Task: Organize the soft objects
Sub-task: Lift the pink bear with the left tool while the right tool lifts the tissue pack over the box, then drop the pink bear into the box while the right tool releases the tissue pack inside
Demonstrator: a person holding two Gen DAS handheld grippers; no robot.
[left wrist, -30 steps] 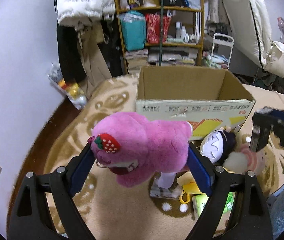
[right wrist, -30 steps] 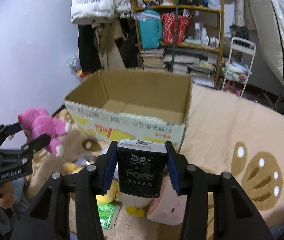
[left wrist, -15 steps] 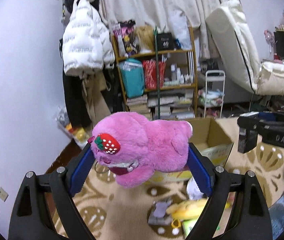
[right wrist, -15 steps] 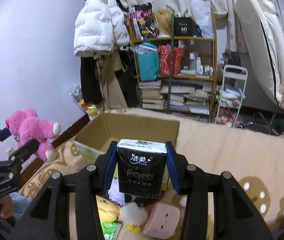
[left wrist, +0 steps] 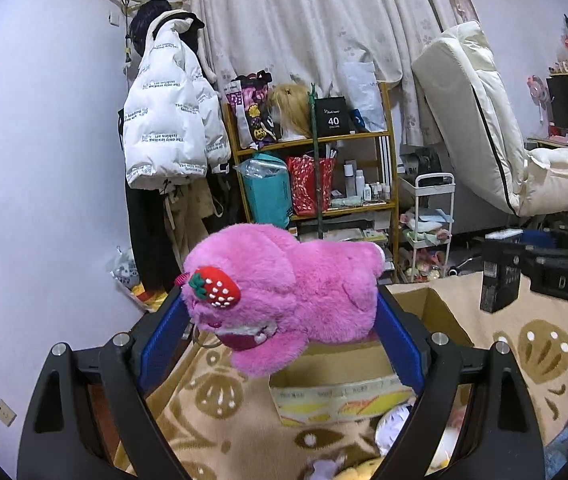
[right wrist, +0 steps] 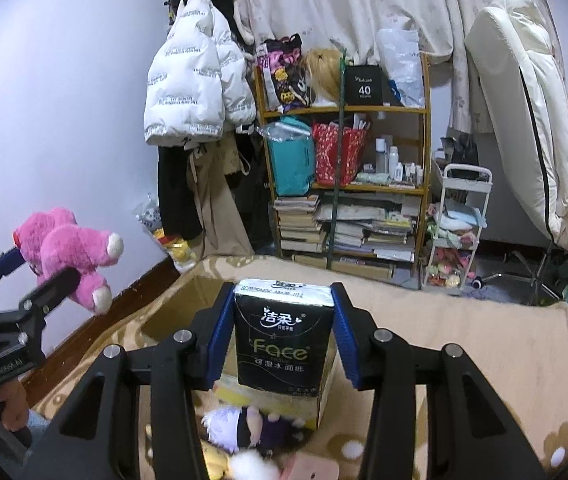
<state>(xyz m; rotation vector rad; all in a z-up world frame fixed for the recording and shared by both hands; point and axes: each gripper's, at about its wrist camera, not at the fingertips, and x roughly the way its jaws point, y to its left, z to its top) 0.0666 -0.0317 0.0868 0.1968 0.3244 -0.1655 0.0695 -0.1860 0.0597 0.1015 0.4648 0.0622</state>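
Observation:
My left gripper [left wrist: 280,316] is shut on a pink plush bear [left wrist: 284,284] with a strawberry on its ear, held high above the rug. The same pink plush bear [right wrist: 70,252] shows at the left of the right wrist view, in the left gripper [right wrist: 32,284]. My right gripper [right wrist: 282,332] is shut on a black tissue pack [right wrist: 282,336] printed "Face". That tissue pack [left wrist: 499,284] also shows at the right of the left wrist view. An open cardboard box [left wrist: 347,376] stands on the rug below both grippers; the cardboard box [right wrist: 180,308] is partly hidden behind the pack.
More soft toys lie on the beige patterned rug [right wrist: 463,344] near the box: a dark-haired doll [right wrist: 244,424], a pink cushion [right wrist: 311,470] and a yellow toy [left wrist: 359,474]. A crowded shelf [right wrist: 343,184], a white trolley [right wrist: 459,224] and a hanging white jacket [right wrist: 196,84] stand behind.
Both grippers have risen with their loads and tilted up, so the box and floor toys have dropped low in view and the curtain and upper wall have come in.

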